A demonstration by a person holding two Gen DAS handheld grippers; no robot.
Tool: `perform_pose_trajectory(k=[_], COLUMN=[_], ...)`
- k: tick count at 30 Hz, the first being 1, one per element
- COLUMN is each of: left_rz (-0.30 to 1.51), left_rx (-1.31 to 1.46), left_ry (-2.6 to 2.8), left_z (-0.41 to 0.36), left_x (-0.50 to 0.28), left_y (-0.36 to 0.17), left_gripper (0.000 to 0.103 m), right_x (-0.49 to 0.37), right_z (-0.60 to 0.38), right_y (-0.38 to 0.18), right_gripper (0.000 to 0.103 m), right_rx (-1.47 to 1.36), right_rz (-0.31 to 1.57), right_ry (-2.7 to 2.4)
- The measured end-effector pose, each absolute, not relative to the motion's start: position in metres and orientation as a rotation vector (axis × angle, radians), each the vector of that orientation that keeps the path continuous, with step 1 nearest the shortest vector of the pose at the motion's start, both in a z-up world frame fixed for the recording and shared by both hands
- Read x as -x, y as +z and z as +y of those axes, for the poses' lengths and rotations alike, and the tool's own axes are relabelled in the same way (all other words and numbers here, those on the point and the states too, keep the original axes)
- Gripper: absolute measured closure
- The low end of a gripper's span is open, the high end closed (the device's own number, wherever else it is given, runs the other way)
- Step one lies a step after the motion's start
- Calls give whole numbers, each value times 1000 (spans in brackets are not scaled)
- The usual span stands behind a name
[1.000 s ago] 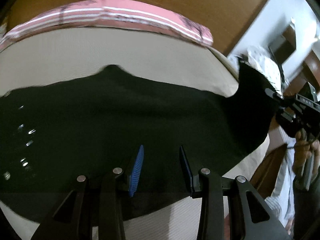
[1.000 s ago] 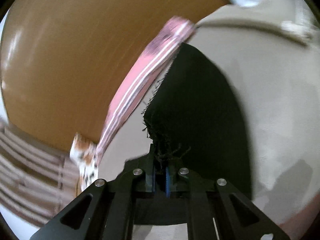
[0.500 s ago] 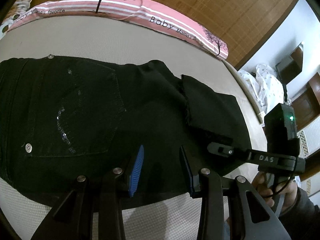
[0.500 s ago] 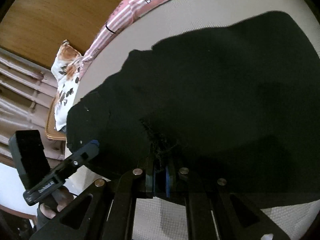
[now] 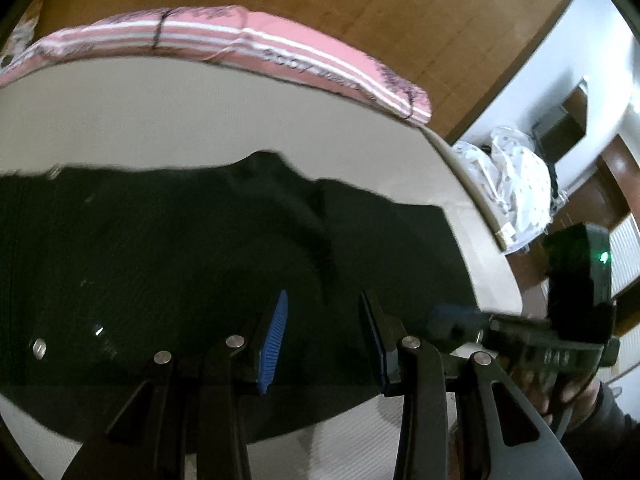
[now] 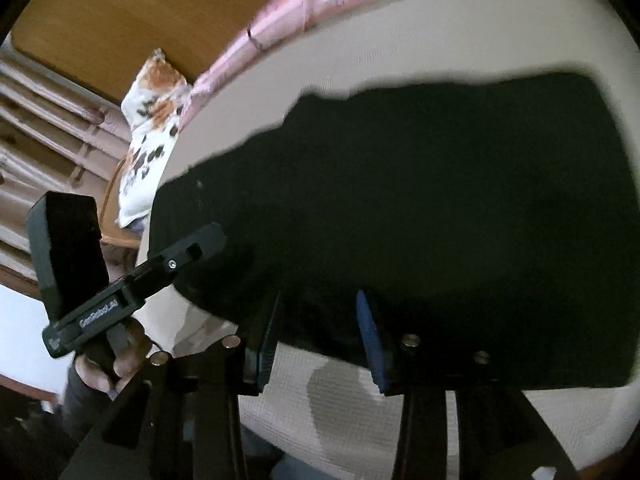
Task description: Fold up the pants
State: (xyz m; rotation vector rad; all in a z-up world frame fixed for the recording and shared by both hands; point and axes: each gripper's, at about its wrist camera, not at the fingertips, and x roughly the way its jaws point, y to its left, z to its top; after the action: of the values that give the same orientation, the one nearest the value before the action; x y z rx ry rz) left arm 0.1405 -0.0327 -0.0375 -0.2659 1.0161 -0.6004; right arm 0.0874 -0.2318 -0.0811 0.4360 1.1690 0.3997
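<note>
Pants: the black pants (image 5: 192, 280) are lying folded over on the pale bed (image 5: 200, 120), spreading across most of its near half – metal rivets are glinting at the left end in the left wrist view.

Left hand-held gripper: the left hand-held gripper (image 5: 324, 340) is hovering over the near edge of the pants with its jaws standing partly apart – nothing is sitting between the blue pads (image 5: 274, 344).

Right hand-held gripper: the right hand-held gripper (image 6: 318, 336) is pointing down at the near hem of the pants, and its jaws are opening; dark cloth is lying under the gap, but the pads are not pressing on it.

Hands: a hand (image 6: 116, 364) is gripping the handle of the left tool, seen from the right wrist; another hand (image 5: 560, 392) is gripping the right tool.

Bed edge: a pink striped pillow (image 5: 280, 52) is lying along the far side, against a wooden headboard (image 5: 320, 8).

Beside the bed: a floral cushion (image 6: 152, 136) is sitting at the far left corner.
</note>
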Motion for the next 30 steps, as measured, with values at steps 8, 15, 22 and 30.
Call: perform_pose_trajectory(k=[8, 15, 22, 30], left_rz=[1010, 1035, 1062, 997], left_rx=[158, 90, 69, -62], left_ry=[-691, -696, -662, -690], left_z=[-105, -145, -152, -147], left_x=[-169, -206, -222, -179], left_y=[-39, -57, -86, -73], left_gripper=[65, 65, 65, 65], right_x=[-113, -159, -184, -163], right_z=[-317, -342, -351, -348], right_y=[-46, -68, -98, -88], right_gripper=[71, 79, 92, 90], right_rx=[-332, -281, -255, -273], right_rz=[1018, 1056, 1081, 1078], right_ry=[95, 3, -22, 18])
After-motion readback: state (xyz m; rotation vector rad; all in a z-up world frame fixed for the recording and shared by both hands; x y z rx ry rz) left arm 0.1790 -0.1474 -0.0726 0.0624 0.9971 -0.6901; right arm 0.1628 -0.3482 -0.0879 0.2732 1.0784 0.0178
